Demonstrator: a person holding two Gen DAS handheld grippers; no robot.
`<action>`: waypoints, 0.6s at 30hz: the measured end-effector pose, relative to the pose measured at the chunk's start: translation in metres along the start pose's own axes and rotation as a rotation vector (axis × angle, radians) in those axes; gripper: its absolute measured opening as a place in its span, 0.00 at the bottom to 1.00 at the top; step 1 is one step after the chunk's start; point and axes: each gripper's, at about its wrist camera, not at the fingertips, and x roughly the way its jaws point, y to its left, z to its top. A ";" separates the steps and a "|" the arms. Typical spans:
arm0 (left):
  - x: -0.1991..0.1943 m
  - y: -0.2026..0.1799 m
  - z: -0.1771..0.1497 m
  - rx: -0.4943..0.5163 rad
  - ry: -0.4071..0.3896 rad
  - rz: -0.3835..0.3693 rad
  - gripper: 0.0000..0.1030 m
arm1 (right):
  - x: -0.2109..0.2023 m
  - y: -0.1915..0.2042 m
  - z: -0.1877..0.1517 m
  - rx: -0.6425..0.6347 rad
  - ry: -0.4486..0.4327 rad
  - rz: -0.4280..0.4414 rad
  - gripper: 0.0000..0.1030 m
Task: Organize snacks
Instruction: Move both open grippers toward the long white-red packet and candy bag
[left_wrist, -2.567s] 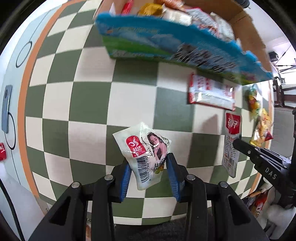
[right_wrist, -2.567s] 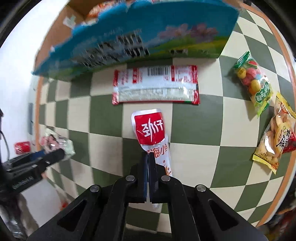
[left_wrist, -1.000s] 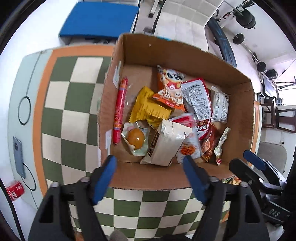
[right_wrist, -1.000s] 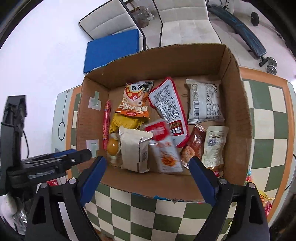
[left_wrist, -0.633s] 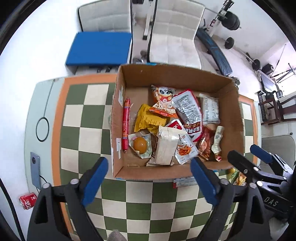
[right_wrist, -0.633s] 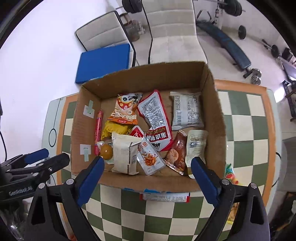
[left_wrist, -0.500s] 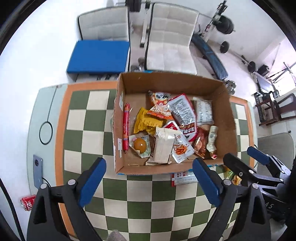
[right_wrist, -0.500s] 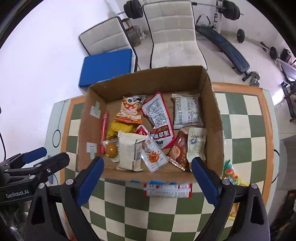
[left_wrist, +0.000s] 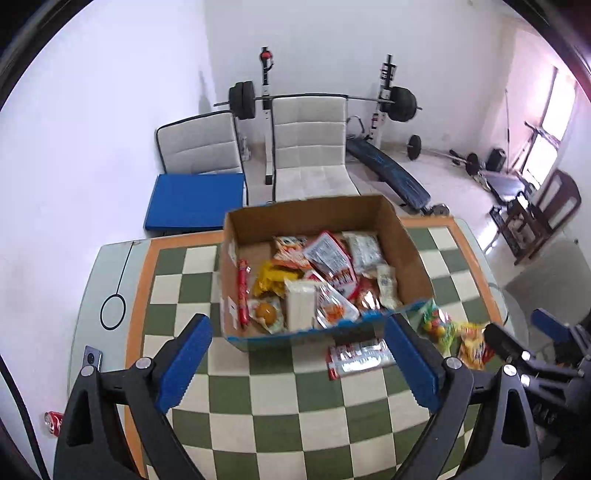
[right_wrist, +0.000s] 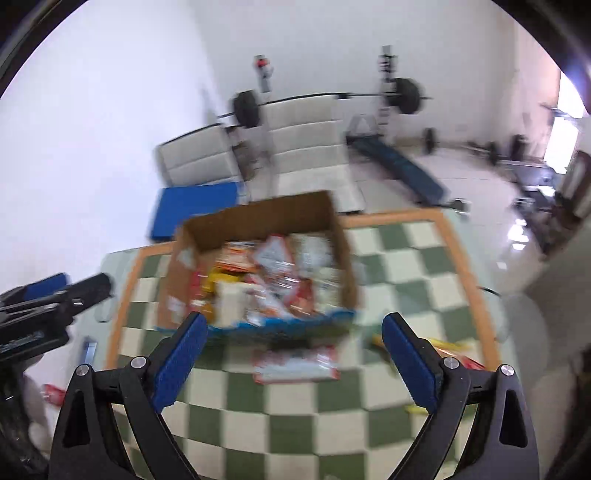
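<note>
**Most snacks boxed, three left out**

The cardboard box (left_wrist: 410, 254) on my desk (left_wrist: 184, 269) already holds most snacks. Just in front of it a red-and-white packet (left_wrist: 360, 357), a candy bag (left_wrist: 436, 325) and a yellow bag (left_wrist: 472, 345) lie unpacked. My left tool (left_wrist: 295, 363) and right tool (right_wrist: 291, 356) both gape, empty.

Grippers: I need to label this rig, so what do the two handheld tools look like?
Both match: the left gripper and right gripper have black angular frames with triangular cut-outs, silver screws, and flat blue pads on the fingers. No hand or sleeve shows.
</note>
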 end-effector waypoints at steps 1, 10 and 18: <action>0.001 -0.009 -0.011 0.000 0.003 0.002 0.93 | -0.003 -0.009 -0.007 0.011 0.008 -0.035 0.95; 0.056 -0.061 -0.059 -0.076 0.172 -0.008 0.93 | 0.044 -0.132 -0.063 0.185 0.257 -0.110 0.94; 0.147 -0.081 -0.077 -0.225 0.409 0.068 0.91 | 0.134 -0.214 -0.087 0.280 0.444 -0.082 0.94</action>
